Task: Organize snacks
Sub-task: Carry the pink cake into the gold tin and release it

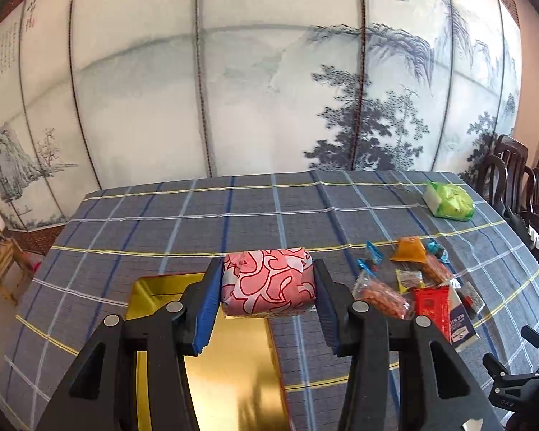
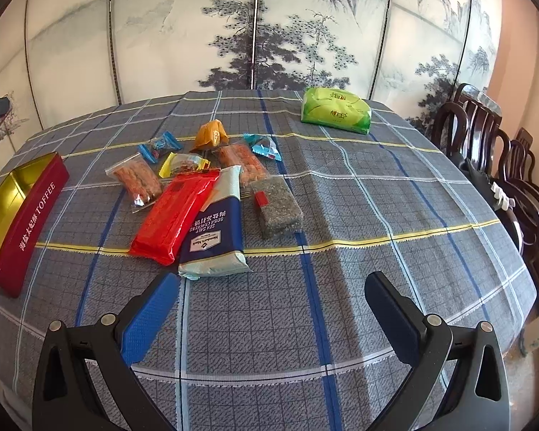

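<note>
Currently: transfer step, by my reading. Left gripper (image 1: pixel 268 287) has its fingers (image 1: pixel 207 309) clamped on a pink-and-white wrapped snack pack (image 1: pixel 267 282), pads pressing both short ends. Pack is held clear of the worktop (image 1: pixel 161 222), hanging over the far edge of the gold-lined tin (image 1: pixel 230 377). Tin is open; red outer wall reads TOFFEE in the right wrist view, nothing visible inside from either view.

Orientation: pack's long axis runs left-right across the left wrist view, i.e. spanning finger to finger, roughly level. Tin's long axis runs away from the camera, so pack sits crosswise to it. Wrapper fold faces the camera side.

Right gripper (image 2: pixel 272 298): fingers spread wide, nothing between them, hovering over bare cloth near the sea-salt cracker pack (image 2: pixel 215 230).

Next move (judgement): lower pack into tin w/o catching the rim, then let go. May need a wrist turn to line pack up w/ tin, if fit is tight. Can't judge fit from here.

Remaining pile (image 2: pixel 204 179) incl. red pack, small sweets still on worktop, right of the tin. Green pack (image 2: pixel 336 115) lies well apart, far side.
</note>
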Motion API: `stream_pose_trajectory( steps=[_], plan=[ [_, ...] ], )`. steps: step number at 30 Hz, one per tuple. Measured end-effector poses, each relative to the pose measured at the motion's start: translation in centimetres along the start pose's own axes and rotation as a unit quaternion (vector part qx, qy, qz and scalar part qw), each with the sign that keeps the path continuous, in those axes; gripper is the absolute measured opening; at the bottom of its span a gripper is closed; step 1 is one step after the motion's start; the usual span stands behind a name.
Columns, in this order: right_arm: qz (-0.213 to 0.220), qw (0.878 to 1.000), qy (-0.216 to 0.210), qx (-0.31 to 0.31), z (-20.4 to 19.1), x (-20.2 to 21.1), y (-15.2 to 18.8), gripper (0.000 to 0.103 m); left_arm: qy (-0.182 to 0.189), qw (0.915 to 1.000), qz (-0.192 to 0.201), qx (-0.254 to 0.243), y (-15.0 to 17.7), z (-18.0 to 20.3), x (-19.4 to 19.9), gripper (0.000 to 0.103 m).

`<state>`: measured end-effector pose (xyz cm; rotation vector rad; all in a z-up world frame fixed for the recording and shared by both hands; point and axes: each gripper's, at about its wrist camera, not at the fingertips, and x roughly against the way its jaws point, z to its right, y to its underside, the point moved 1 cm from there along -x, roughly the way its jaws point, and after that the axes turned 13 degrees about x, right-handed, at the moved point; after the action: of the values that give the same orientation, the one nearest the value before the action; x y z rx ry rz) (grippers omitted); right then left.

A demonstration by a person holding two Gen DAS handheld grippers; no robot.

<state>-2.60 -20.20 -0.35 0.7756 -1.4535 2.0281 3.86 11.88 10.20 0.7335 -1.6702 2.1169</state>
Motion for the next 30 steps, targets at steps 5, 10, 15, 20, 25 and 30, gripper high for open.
stream_pose_trajectory(
  steps=[5, 10, 15, 20, 25, 30],
  plan=[
    [-0.001, 1.000, -0.005, 0.005, -0.6, -0.2, 0.0, 0.103, -0.035, 0.9992, -0.007, 0.018, -1.0, -3.8, -1.2, 0.044],
    [0.000, 1.000, -0.009, 0.009, -1.1, -0.2, 0.0, 0.103, -0.066, 0.9965, -0.043, 0.029, -0.7, -6.4, -4.5, 0.044],
    [0.000, 1.000, -0.008, 0.012, -1.1, -0.1, 0.1, 0.103, -0.078, 0.9906, -0.092, 0.064, 0.3, -8.8, -8.5, 0.044],
    [-0.009, 1.000, -0.012, 0.010, -0.9, -0.6, 0.3, 0.103, -0.104, 0.9850, -0.120, 0.069, 1.2, -9.9, -11.1, 0.044],
    [-0.008, 1.000, -0.017, 0.013, -1.2, -0.7, 0.4, 0.103, -0.122, 0.9811, -0.137, 0.061, 1.6, -10.3, -13.1, 0.044],
    [-0.013, 0.999, -0.026, 0.017, -1.5, -1.0, 0.6, 0.103, -0.131, 0.9762, -0.163, 0.058, 1.8, -10.8, -15.2, 0.044]
  ],
)
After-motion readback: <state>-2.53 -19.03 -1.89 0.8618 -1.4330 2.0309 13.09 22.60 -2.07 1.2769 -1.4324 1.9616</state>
